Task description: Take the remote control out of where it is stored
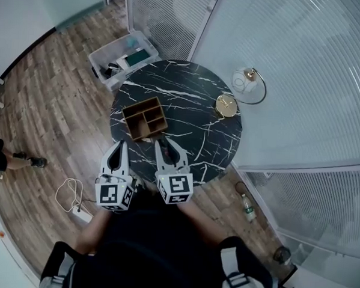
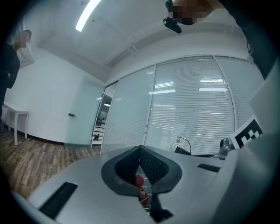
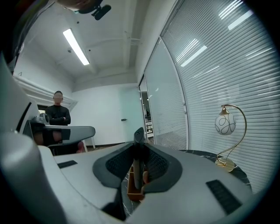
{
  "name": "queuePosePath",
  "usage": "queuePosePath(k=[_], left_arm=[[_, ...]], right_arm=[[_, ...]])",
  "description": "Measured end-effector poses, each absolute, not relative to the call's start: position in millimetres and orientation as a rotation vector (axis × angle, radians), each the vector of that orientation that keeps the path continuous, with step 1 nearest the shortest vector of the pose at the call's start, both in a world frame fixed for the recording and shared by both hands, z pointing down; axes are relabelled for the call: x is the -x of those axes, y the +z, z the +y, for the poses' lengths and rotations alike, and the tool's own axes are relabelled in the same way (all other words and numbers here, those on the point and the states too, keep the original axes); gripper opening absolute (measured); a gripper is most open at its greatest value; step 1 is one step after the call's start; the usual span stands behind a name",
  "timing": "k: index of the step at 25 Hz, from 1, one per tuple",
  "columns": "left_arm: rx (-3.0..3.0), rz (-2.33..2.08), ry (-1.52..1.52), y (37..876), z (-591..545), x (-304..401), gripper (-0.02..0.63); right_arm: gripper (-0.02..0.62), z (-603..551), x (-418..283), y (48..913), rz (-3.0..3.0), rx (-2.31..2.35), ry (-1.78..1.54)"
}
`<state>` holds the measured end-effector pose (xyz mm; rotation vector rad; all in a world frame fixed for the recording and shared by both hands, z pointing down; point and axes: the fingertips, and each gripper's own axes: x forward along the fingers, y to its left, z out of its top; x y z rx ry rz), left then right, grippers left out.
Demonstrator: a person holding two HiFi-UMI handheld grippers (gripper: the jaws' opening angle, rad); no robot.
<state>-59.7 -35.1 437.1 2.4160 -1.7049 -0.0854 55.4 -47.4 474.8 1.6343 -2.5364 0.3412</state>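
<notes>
Your R gripper is clenched on the slim black remote control. It stands upright btwn the pads, w/ its top poking above the jaw tips. Its lower end sits right over the brown wooden compartment organiser; from this angle I can't tell if it's fully clear of the box. Your L gripper, just beside the R one, has its tips pressed together w/ nothing gripped.

In the head view both grippers sit over the near edge of the round black marble-pattern table. The R tips are almost at the organiser's near side.

Further across the tabletop is a small round gold clock. Past it, at the far-right rim, is a white globe lamp on a curved gold stem. Beyond the table, a clear plastic bin sits on the wood floor, near the glass wall w/ blinds.
</notes>
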Motion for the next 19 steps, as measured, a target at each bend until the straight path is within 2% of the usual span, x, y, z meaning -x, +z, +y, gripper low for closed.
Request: queuePosePath(k=[19], left_arm=[[-2.402,-1.726,-0.08,437.1,-36.5,48.5,0.008]], right_arm=[[0.075,-49.6,-61.3,477.1,-2.573,-1.589,0.328]])
